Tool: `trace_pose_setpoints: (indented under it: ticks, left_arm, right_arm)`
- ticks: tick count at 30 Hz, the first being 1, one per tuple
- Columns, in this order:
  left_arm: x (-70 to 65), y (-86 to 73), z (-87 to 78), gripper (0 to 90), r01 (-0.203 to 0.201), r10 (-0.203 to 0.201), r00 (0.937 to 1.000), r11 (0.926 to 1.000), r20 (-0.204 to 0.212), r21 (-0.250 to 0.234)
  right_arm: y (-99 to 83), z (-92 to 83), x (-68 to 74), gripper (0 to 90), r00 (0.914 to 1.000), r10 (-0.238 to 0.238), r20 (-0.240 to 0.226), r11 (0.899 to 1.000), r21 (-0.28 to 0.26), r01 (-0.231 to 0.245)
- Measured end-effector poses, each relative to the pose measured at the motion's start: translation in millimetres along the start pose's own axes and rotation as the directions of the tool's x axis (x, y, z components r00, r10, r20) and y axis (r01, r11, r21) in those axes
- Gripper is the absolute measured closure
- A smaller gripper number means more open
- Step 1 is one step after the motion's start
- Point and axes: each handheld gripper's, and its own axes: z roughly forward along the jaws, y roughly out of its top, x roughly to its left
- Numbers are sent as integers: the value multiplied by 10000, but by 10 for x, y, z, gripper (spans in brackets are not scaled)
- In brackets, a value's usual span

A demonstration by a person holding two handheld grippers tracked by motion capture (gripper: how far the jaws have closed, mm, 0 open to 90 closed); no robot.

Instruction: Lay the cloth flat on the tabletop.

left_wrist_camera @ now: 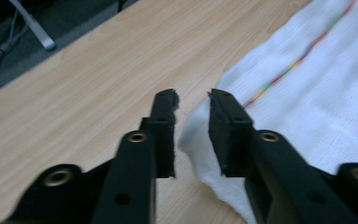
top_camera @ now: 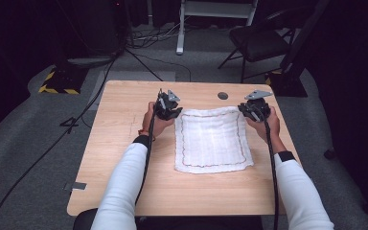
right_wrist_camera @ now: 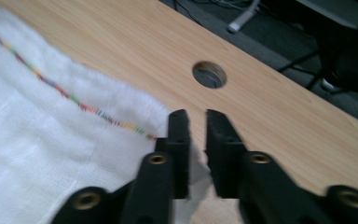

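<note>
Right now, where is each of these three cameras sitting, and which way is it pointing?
High view: above the person's side, looking forward and down at the table; white-sleeved forearms, hands and both tools show.
Left gripper view: rides on the left tool, looking along its parted black jaws at one cloth corner.
Right gripper view: rides on the right tool, jaws parted, by another corner and a round table hole.
Shared: all show the white cloth.
</note>
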Motion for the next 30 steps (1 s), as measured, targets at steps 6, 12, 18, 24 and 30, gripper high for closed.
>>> trace_pose_setpoints:
  ticks: [6, 12, 18, 24, 30]
  left_arm:
    - [-213, -120, -111, 395, -570, 554, 9958, 9982, 726, 200]
    - [-515, -333, -306, 265, -1482, 1423, 9788, 9885, 1473, 300]
    - [-747, -548, -445, 212, -1970, 1842, 9602, 9795, 2098, 418]
    - [-866, -781, -548, 201, -2032, 1827, 9479, 9777, 2611, 535]
    - [-897, -867, -523, 209, -2129, 1822, 9492, 9722, 2568, 973]
  right_arm:
    - [-268, -62, 17, 574, 9975, 488, -515, 9988, 68, -485]
    - [-584, -318, 105, 458, 9928, 262, -1172, 9996, 156, -245]
    - [-867, -516, 251, 405, 9837, -103, -1796, 9983, 540, 203]
    - [-1084, -684, 428, 368, 9739, -457, -2222, 9946, 810, 651]
    - [-1263, -740, 492, 345, 9758, -901, -1992, 9837, 1351, 1184]
